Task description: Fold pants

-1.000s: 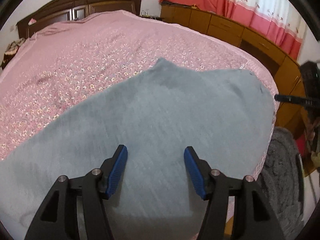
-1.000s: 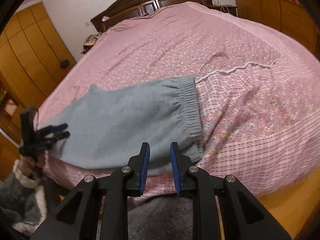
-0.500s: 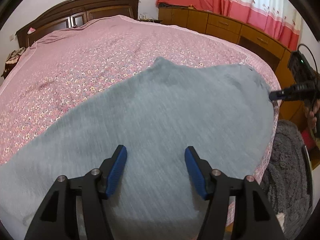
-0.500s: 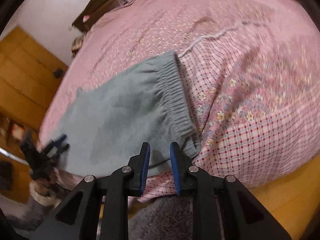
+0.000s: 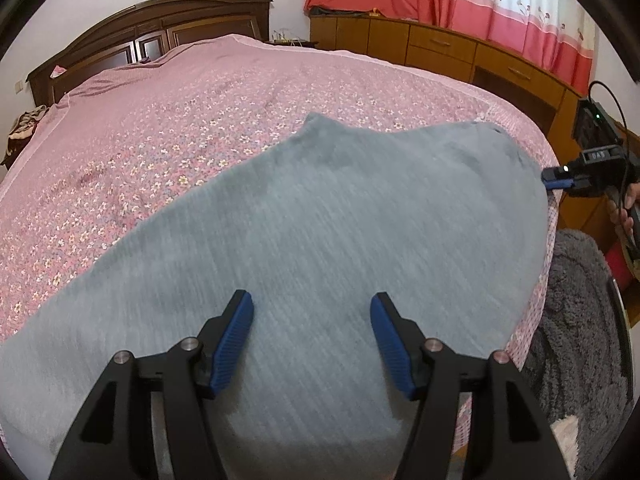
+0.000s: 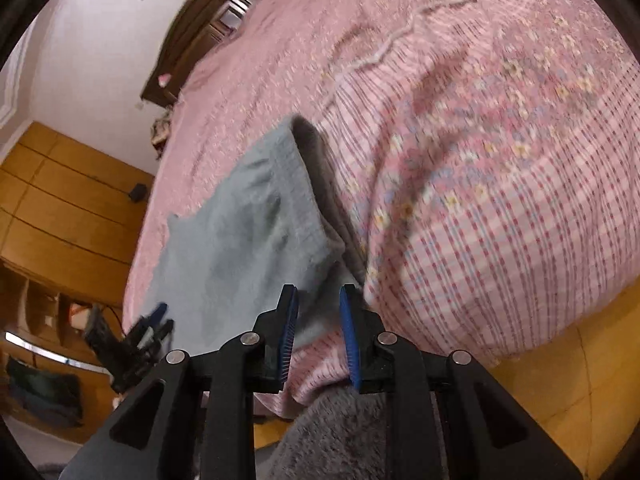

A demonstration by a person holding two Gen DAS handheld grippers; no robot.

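Grey pants (image 5: 320,232) are spread on the bed (image 5: 160,128), the left gripper (image 5: 312,336) held wide open and empty above them at lower centre, the right gripper (image 6: 318,324) narrowly parted, nothing gripped.

Beyond the grey pants (image 5: 320,220), the pink bedspread (image 5: 180,120) lies broad and bare up to the dark headboard (image 5: 160,28). A wooden cabinet (image 5: 460,52) walls the far side. Grey fleece (image 6: 340,432) crowds the near bed edge.

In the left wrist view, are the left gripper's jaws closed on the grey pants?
No. The left gripper hangs over the grey pants with its blue pads wide apart and no fabric pinched between them.
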